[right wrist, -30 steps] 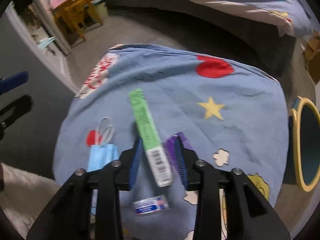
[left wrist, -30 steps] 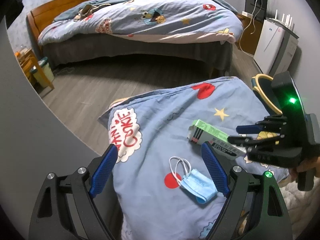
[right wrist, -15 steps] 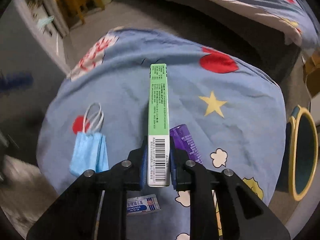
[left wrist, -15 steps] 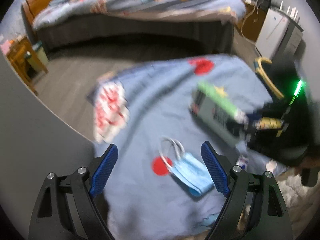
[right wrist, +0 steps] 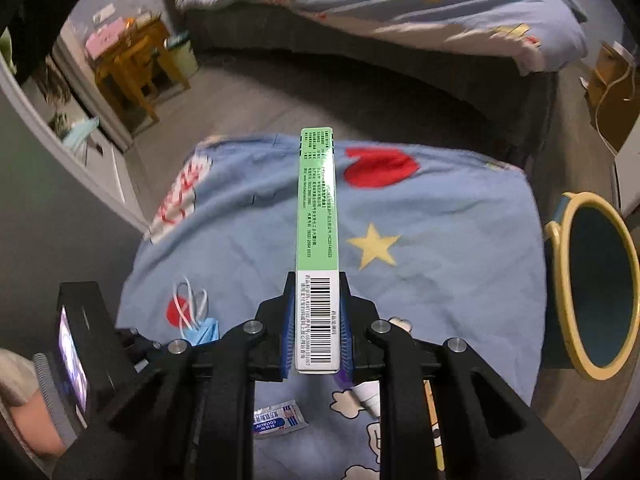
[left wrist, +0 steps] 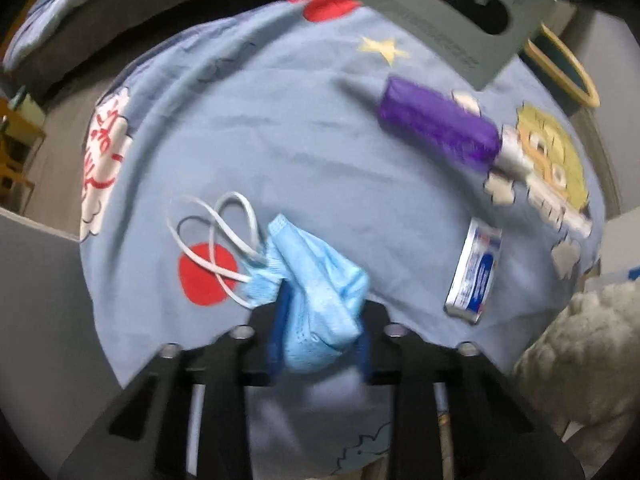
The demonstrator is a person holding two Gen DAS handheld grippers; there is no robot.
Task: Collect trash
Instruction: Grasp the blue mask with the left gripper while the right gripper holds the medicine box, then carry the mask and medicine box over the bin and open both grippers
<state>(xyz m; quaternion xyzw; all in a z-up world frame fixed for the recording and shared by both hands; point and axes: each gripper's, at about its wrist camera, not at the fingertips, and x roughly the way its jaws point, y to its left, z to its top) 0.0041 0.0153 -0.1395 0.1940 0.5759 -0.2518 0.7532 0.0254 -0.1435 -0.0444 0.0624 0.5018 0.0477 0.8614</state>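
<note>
Two tongs | left (left wrist: 320, 332) closing on mask (left wrist: 316, 280) | right (right wrist: 316, 332) holds box (right wrist: 317, 216)

Count taken with the blue patterned cover (right wrist: 440, 280) as landmark.

- Face masks: 1, light blue (left wrist: 320, 292), on the cover at its near left edge.
- Green cartons: 1 (right wrist: 316, 216), raised above the middle of the cover.
- Purple tubes: 1 (left wrist: 438, 128), on the cover toward its far right.
- Small blue-and-white sachets: 1 (left wrist: 474, 272), on the cover at its near right.
- Yellow-rimmed bins: 1 (right wrist: 592, 284), on the floor just beside the cover's right edge.
- Beds: 1 (right wrist: 400, 4), beyond the cover's far edge.
- Wooden side tables: 1 (right wrist: 128, 64), beyond the cover's far left corner.
</note>
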